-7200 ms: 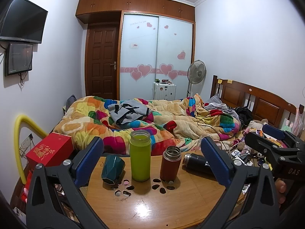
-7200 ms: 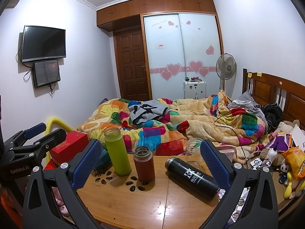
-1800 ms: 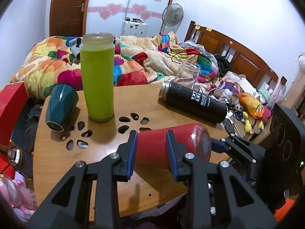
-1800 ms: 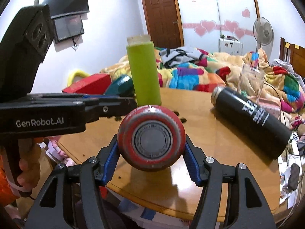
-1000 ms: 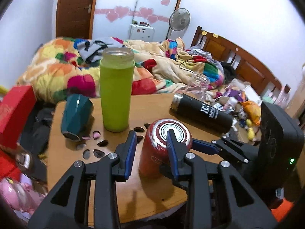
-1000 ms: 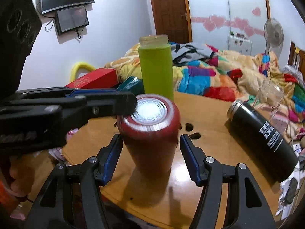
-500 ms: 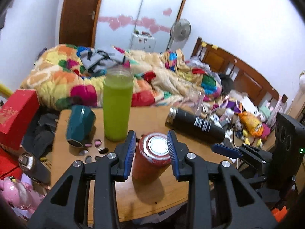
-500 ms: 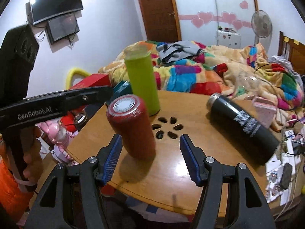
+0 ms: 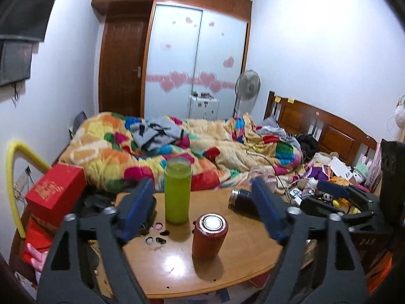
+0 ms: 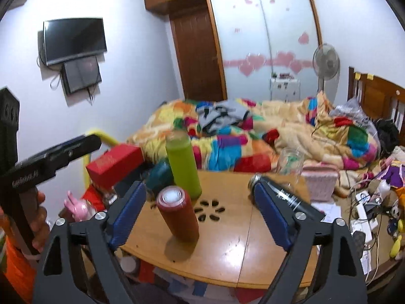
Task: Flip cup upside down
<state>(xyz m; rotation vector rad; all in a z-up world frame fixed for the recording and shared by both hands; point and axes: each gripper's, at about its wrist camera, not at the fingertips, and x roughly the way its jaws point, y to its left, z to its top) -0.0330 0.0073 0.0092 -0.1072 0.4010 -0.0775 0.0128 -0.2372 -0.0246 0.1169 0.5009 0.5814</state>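
Note:
The red cup (image 9: pixel 209 238) stands on the wooden table (image 9: pixel 243 261) with its flat silver-centred base up; it also shows in the right wrist view (image 10: pixel 178 214). My left gripper (image 9: pixel 202 210) is open, pulled back above and behind the cup, touching nothing. My right gripper (image 10: pixel 200 215) is open and empty, also drawn back from the cup. The right gripper body shows at the right of the left wrist view (image 9: pixel 354 202).
A tall green bottle (image 9: pixel 177 190) stands behind the cup. A black flask (image 10: pixel 281 192) lies on its side at the right, a clear glass (image 10: pixel 289 163) behind it. A teal cup (image 10: pixel 159 174) lies at the left. A red box (image 9: pixel 54 190) sits beside the table.
The left gripper let go of the red cup and opened wide. Both grippers drew back and up from the table. The cup stays standing base up.

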